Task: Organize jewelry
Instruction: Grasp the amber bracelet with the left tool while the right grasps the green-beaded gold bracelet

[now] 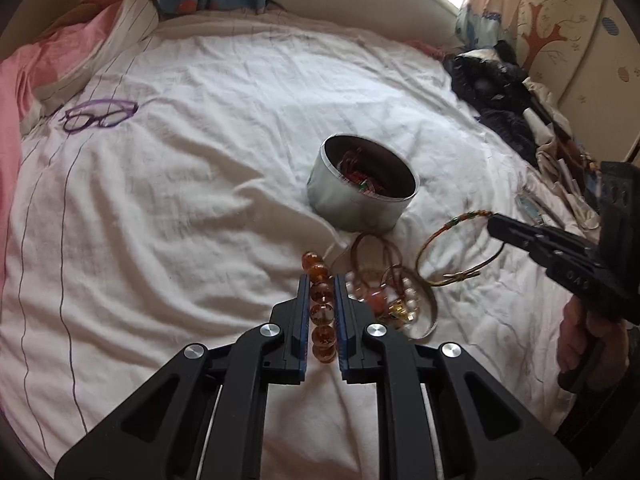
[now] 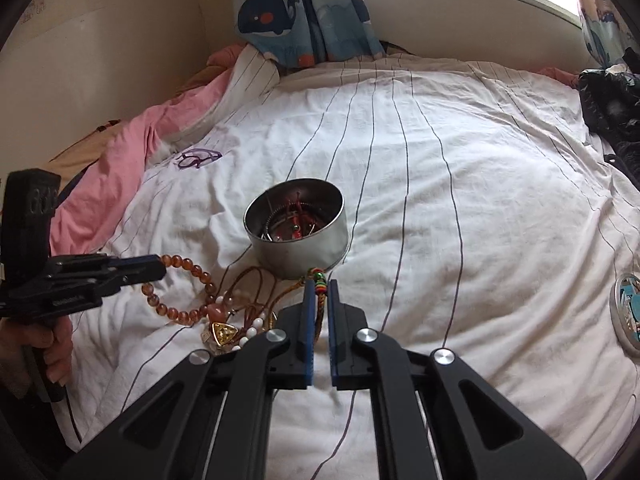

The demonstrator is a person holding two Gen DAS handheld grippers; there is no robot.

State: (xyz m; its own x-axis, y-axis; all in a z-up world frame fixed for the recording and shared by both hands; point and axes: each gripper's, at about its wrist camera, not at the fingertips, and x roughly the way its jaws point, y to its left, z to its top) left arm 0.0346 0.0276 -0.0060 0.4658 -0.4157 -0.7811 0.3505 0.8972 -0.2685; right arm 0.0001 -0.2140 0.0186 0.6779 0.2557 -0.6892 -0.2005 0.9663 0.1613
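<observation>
Round metal tin [image 2: 296,232] sits on the striped bed sheet [image 2: 440,184], some jewelry already inside. Just in front of the tin: tangled pile of cords and pendants [image 2: 228,320]. Left tongs [image 1: 323,280] clamped on amber bead bracelet [image 1: 322,312]. Right tongs [image 2: 320,284] narrow, pinching braided cord bangle [image 2: 320,308] beside the tin.

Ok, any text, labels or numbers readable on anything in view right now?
Nothing reads cleanly.
Raised lettering on the left gripper body: too blurred to read.
Embossed marks on the right gripper side: perhaps "OVO", unsure.
Round printed metal lid: any words too small to read.
</observation>
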